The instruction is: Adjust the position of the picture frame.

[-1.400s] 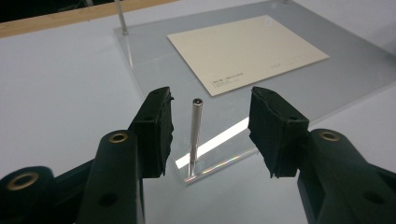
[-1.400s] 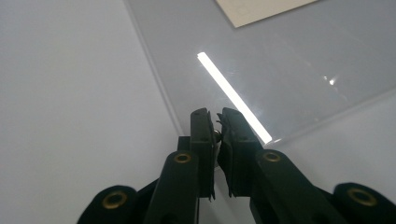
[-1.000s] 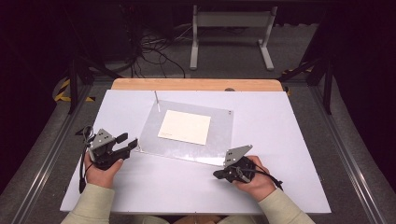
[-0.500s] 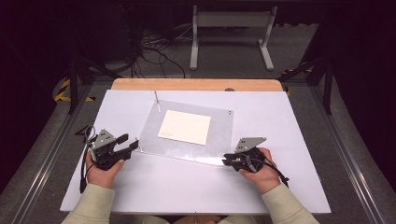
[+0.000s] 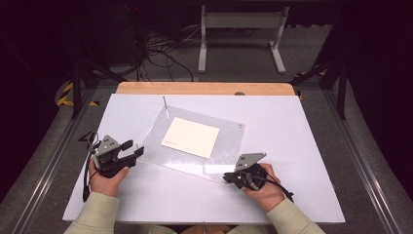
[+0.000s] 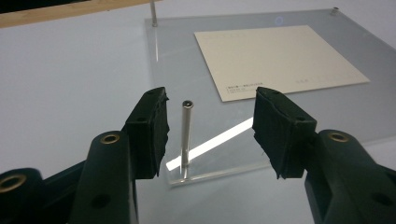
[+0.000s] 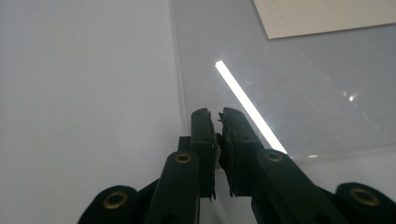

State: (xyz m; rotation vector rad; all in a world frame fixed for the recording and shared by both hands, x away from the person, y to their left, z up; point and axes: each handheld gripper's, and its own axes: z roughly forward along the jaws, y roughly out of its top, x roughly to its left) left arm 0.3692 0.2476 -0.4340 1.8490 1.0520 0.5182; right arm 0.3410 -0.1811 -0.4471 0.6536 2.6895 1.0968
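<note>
Jaws of our left gripper [image 6: 210, 121] stand wide apart, either side of upright metal post [image 6: 186, 135] at near-left corner of clear acrylic sheet [image 6: 327, 116]; nothing gripped. Jaws of our right gripper [image 7: 218, 140] pressed together at sheet's near-right corner; whether they pinch anything, we cannot tell. Cream card [image 5: 191, 137] lies flat at sheet's centre. Second post [image 5: 165, 107] stands at sheet's far-left corner. Sheet sits skewed mid-desk [image 5: 292, 126]; wooden strip [image 5: 204, 88] along desk's far edge.
</note>
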